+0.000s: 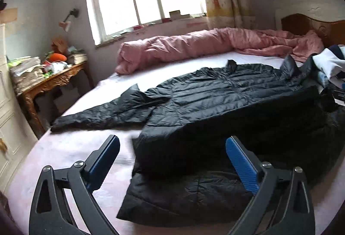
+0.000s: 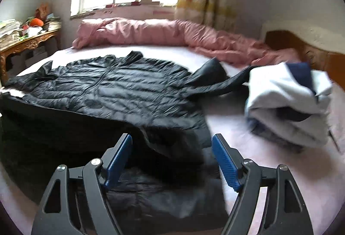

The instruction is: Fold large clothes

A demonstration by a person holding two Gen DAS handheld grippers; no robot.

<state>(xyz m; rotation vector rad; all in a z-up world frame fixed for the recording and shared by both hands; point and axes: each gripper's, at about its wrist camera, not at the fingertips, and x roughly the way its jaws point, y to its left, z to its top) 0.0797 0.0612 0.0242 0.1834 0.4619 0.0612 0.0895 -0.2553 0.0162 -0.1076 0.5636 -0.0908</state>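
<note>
A large black quilted jacket [image 1: 215, 92] [image 2: 112, 88] lies spread on the pale pink bed sheet [image 1: 86, 148] [image 2: 269, 159]. Its near hem part is doubled up over the body in a dark fold. One sleeve [image 1: 97, 116] stretches out to the left, and the other sleeve [image 2: 226, 82] points right. My left gripper [image 1: 172, 142] hangs open above the jacket's near left corner, nothing between its blue pads. My right gripper [image 2: 172, 138] is open too, over the jacket's near right edge, and its pads touch no cloth.
A rolled pink duvet [image 1: 183, 45] [image 2: 151, 30] runs along the far side of the bed under the window. A white and navy pile of folded clothes [image 2: 286, 105] [image 1: 332, 64] sits to the right. A cluttered wooden side table [image 1: 54, 82] stands left, a headboard [image 2: 301, 47] right.
</note>
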